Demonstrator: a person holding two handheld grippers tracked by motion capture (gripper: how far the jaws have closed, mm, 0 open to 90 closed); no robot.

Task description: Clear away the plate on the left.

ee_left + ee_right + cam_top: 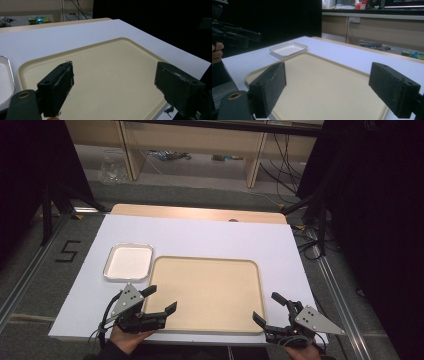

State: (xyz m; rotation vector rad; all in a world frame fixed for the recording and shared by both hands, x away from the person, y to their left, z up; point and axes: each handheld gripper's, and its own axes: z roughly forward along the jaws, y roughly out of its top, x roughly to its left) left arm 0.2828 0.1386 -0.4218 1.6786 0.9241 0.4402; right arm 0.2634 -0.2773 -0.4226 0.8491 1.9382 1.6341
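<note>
A small white dish [128,262] sits at 10 o'clock of the tray [210,292], just beside it. The tray is beige, rimmed, centred on the worktop [200,232]. Left gripper [159,300] and right gripper [266,308] stand wide open, holding nothing.

Overhead and tool-mounted views sharing tray [210,290]
</note>
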